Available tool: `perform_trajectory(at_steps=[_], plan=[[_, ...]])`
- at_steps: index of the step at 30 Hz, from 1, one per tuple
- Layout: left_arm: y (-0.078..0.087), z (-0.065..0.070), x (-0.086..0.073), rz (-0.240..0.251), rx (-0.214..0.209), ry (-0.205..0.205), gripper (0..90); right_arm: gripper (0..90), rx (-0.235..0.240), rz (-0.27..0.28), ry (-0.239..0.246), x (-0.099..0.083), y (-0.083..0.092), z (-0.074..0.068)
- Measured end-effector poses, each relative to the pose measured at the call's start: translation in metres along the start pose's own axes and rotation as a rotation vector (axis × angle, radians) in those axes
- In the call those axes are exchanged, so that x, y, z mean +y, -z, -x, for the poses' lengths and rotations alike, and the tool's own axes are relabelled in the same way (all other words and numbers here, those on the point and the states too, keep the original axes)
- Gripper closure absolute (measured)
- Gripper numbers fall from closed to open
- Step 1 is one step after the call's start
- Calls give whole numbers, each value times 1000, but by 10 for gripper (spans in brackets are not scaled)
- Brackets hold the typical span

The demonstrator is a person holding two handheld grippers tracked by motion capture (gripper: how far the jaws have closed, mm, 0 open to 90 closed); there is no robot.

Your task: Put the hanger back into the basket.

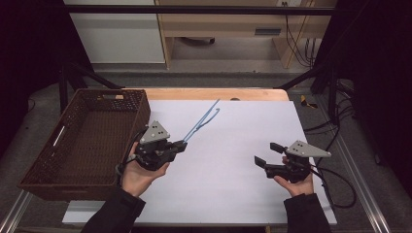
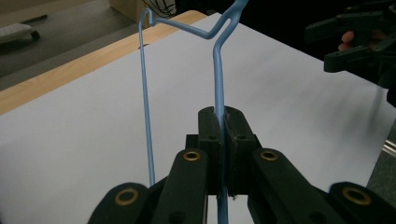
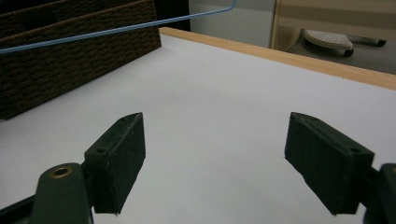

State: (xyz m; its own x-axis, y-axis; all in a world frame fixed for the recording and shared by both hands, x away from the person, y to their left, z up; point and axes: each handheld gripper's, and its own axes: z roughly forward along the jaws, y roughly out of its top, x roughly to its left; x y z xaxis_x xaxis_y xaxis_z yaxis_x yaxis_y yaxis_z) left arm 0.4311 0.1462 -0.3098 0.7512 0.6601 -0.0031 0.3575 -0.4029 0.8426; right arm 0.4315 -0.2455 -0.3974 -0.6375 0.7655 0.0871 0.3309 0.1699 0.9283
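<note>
A light-blue wire hanger is held off the white table, slanting up and away toward the far middle. My left gripper is shut on one of its wires; in the left gripper view the jaws pinch the blue wire between the pads while the hanger's other wire runs free at the left. My right gripper hovers at the right of the table, open, with nothing between its pads. In the right gripper view the hanger crosses the top left in front of the basket.
A dark brown wicker basket stands at the table's left edge, close beside my left hand. The white sheet covers the table, with a wooden strip along the far edge. Cables trail off at the right.
</note>
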Motion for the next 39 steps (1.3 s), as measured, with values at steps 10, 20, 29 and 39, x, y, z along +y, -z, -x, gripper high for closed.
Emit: perform_trajectory(at_steps=[10,20,29,39], plan=[[26,-16,4,2,-12,-32,872,200,-4,5,3,1,2,1],[56,-41,7,20,-2,-26,872,198,-12,3,2,0,2,3],[86,-61,16,37,12,-48,872,196,-16,6,0,0,5,4],[99,-91,11,53,27,-15,871,195,-21,16,-5,1,7,6]])
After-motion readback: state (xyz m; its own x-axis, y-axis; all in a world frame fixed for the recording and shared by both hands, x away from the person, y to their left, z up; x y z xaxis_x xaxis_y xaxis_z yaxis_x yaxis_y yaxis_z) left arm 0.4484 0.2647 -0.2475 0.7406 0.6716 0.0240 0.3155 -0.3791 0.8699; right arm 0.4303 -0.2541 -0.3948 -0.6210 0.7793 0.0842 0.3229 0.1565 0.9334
